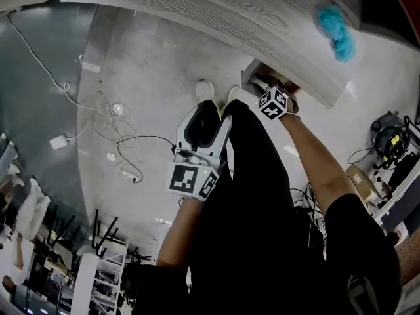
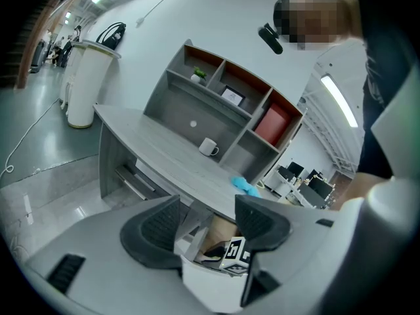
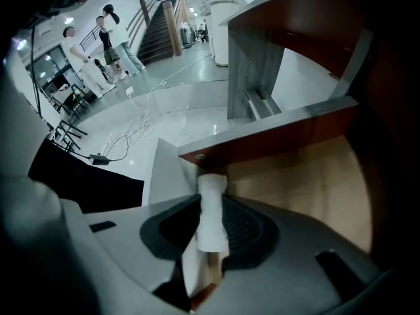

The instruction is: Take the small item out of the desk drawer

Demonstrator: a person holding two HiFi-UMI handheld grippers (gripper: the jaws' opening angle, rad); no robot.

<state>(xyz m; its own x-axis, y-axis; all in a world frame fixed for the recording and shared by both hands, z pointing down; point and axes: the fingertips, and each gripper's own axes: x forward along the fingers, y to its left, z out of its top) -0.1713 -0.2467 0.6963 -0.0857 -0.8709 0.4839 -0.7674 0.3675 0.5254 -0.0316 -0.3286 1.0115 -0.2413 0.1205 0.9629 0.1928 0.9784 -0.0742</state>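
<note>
The right tool [image 3: 210, 199] is clenched on one small white item [image 3: 211, 227]. The item is held upright between the two dark pads, inside the open drawer [image 3: 308, 176], just behind the drawer's front wall. The drawer's inside is of light wood with a red-brown edge.

The left tool [image 2: 207, 210] is released: its two jaws stand apart and nothing is gripped between them. It is held in front of the desk [image 2: 151, 146], well apart from the drawer. Through its gap one marker cube [image 2: 235, 252] of the right tool is seen at the drawer. In the head view two such cubes are counted, one on each tool; only black and white square markers are printed on them.

On the desk one blue cloth [image 2: 245, 187] and, farther back, one white mug [image 2: 209, 147] are placed. Behind them a shelf unit [image 2: 187, 113] is standing, in which one small plant [image 2: 199, 75], one framed card [image 2: 231, 96] and one red box [image 2: 272, 125] are kept, each in its own compartment. The print on the card cannot be read.

Far behind, two persons [image 3: 108, 28] are seen near a staircase [image 3: 157, 28].
</note>
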